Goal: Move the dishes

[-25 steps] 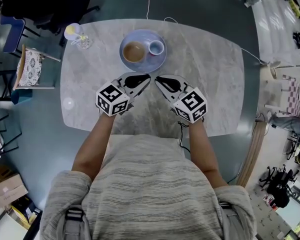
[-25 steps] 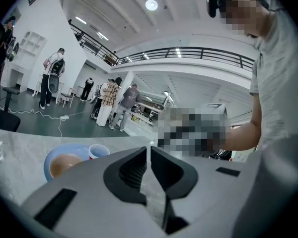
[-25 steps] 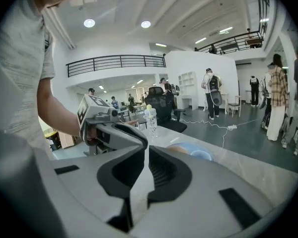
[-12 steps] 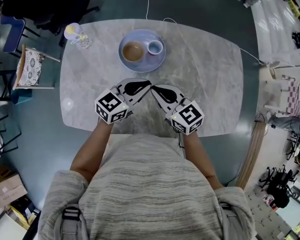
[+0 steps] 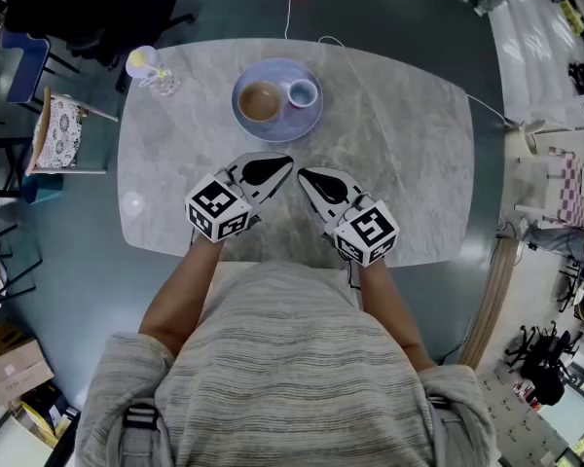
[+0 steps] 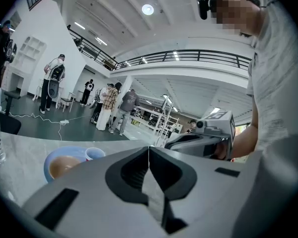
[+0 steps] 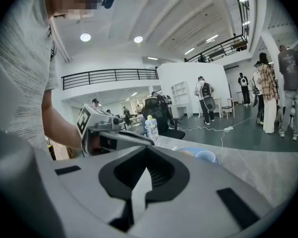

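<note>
**Marble table: grippers drawn back, dishes not yet engaged**

**Change.** Compared with one second ago, both grippers have retreated a short way toward 6 o'clock, that is, toward the person. The left gripper (image 5: 280, 163) and the right gripper (image 5: 308, 176) now sit over the near part of the table (image 5: 399, 144). Their tips angle toward each other and lie just beside one another. Over the last half second the right gripper has also drifted slightly toward 3 o'clock.

**Gripper state.** Each gripper view shows its two jaws pressed together with nothing between them. Both grippers are closed and empty.

**Dishes.** The blue plate (image 5: 277, 130) lies at 12 o'clock from the grippers, on the far half of the table and well apart from them. It carries a brown bowl (image 5: 260, 101) on its left side and a small cup (image 5: 303, 93) on its right side, just beside each other. Their position matches the earlier frames. A bottle (image 5: 156, 74) with a yellow top stands at 10 o'clock, near the far left corner.

**Meaning for the task.** No dish appears to have been moved. The gap to the plate has widened, so the approach is judged not yet begun. The next reach toward 12 o'clock calls for opened jaws. The plate should be kept level, since the bowl and cup may slide.
</note>
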A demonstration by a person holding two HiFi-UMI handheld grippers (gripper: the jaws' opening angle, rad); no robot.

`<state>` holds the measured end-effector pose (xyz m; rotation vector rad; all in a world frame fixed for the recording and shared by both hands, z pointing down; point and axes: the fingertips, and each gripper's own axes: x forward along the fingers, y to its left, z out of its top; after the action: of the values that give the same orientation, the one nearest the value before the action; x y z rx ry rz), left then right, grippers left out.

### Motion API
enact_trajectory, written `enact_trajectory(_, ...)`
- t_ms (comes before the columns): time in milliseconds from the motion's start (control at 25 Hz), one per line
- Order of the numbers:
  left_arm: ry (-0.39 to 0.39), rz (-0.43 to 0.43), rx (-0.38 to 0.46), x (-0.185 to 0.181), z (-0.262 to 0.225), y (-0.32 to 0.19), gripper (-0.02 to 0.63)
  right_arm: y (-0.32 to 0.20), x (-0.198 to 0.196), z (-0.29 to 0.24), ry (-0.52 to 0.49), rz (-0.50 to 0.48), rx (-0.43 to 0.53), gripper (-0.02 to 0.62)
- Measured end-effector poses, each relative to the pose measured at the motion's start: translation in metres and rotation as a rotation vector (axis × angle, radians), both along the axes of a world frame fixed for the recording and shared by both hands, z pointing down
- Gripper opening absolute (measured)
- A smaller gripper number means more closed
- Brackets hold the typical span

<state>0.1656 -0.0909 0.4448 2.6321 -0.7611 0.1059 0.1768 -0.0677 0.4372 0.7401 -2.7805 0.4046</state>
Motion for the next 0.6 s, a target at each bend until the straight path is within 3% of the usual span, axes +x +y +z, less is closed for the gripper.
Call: enact_trajectory(600, 0.011, -0.03, -0.002, -0.0051, -0.0026, -0.0033, 0.022, 0.0, 0.0031, -0.0082, 0.019, -0.002, 0.023, 0.017)
